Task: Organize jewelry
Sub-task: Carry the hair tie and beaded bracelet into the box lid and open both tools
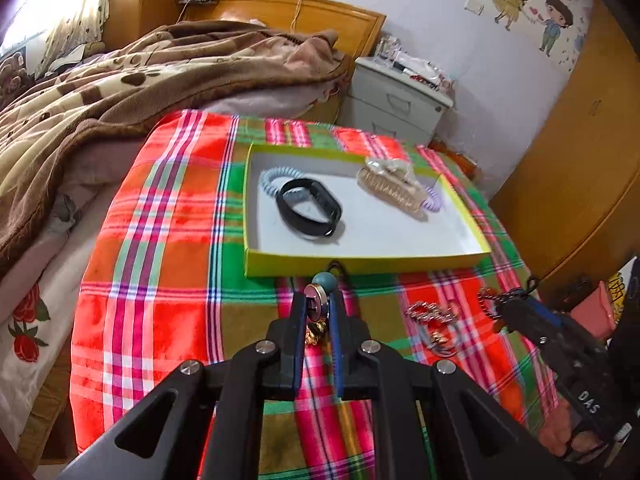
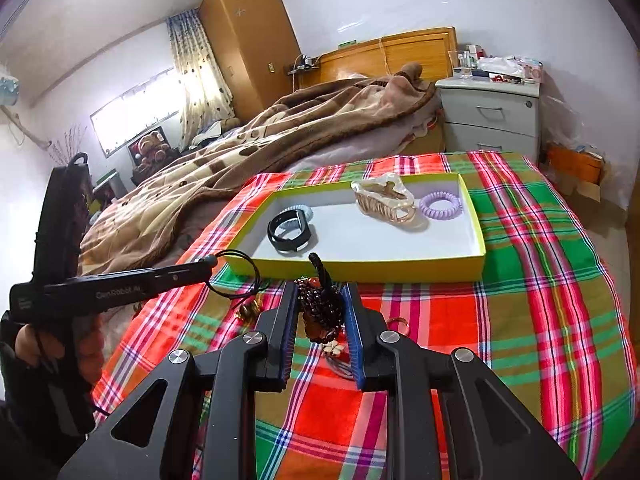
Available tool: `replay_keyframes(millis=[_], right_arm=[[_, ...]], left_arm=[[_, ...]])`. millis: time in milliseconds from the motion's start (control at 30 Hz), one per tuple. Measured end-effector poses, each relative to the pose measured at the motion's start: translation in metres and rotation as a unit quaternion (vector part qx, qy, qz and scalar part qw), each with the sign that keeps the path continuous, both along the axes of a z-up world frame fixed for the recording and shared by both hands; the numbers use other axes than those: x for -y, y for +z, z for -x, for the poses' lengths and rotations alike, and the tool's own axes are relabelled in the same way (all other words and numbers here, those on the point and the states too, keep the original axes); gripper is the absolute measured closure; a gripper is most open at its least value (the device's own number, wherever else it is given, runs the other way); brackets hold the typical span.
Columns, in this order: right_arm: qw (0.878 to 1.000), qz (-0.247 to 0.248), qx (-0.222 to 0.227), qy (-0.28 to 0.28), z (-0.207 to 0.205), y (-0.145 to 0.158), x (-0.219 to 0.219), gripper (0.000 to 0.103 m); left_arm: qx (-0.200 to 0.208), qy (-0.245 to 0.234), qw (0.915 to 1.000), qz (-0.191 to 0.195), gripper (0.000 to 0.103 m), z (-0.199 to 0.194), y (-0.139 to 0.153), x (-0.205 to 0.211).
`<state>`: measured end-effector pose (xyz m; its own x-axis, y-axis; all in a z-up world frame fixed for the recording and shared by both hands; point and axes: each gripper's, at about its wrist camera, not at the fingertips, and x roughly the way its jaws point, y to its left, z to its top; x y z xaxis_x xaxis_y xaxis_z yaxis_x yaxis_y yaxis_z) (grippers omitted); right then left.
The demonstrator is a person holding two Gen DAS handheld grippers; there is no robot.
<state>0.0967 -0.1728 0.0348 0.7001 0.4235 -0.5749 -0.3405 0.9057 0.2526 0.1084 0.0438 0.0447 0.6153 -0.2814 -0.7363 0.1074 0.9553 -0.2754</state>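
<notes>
Starting at my left, the left gripper (image 1: 318, 304) sits just in front of the near wall of the box (image 1: 360, 258), and I see its fingers (image 1: 298, 312) pinched nearly together on a pendant (image 1: 314, 304), a round gold-rimmed disc with a teal bead (image 1: 322, 279) above it; its black cord (image 2: 240, 272) loops over the plaid cloth (image 1: 160, 260) beside the box corner. The box is a shallow yellow-green tray with a white floor, resting on the cloth that covers the bed. Inside it, from left, lie a pale blue coil hair tie (image 1: 270, 180), a black wristband (image 1: 310, 206) overlapping that tie, a beige hair claw (image 1: 394, 186), and a lilac coil hair tie (image 2: 440, 202) touching the claw's far side. Further right, loose on the cloth, I make out a silvery chain and rings (image 1: 434, 318). At my right, the right gripper (image 2: 322, 312) has its fingers (image 2: 354, 320) drawn in against a dark beaded bracelet (image 2: 322, 306) with a black tassel (image 2: 320, 268) poking up, close before the box's near wall.
</notes>
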Motion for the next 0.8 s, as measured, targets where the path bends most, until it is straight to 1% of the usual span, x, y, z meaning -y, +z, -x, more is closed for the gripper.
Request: replay_keyframes(millis=[100,300,467,600,667,800], right_arm=[[1.0,0.001,0.003,-0.003,0.001,0.002,0.002,0.08],[1.0,-0.001,0.012,-0.02,-0.005,0.012,0.011,0.08],[0.999,0.002,0.021,-0.039,-0.017,0.021,0.021,0.08],[0.998,0.008,0.02,-0.054,-0.032,0.025,0.028,0.08],[0.998,0.014,0.016,-0.066,-0.043,0.023,0.032,0.08],[0.996,0.019,0.001,-0.083,-0.065,0.015,0.04,0.08]], left_arm=[[0.0,-0.008,0.9999,0.01,0.091,-0.002,0.003,0.002],[0.005,-0.013,0.9998,0.012,0.091,-0.007,0.01,0.008],[0.01,-0.014,0.9998,0.011,0.091,-0.021,0.017,0.008],[0.008,-0.021,0.9996,0.018,0.091,-0.036,0.021,0.013],[0.012,-0.023,0.9995,0.017,0.091,-0.045,0.024,0.016],[0.008,-0.027,0.9995,0.017,0.091,-0.065,0.025,0.024]])
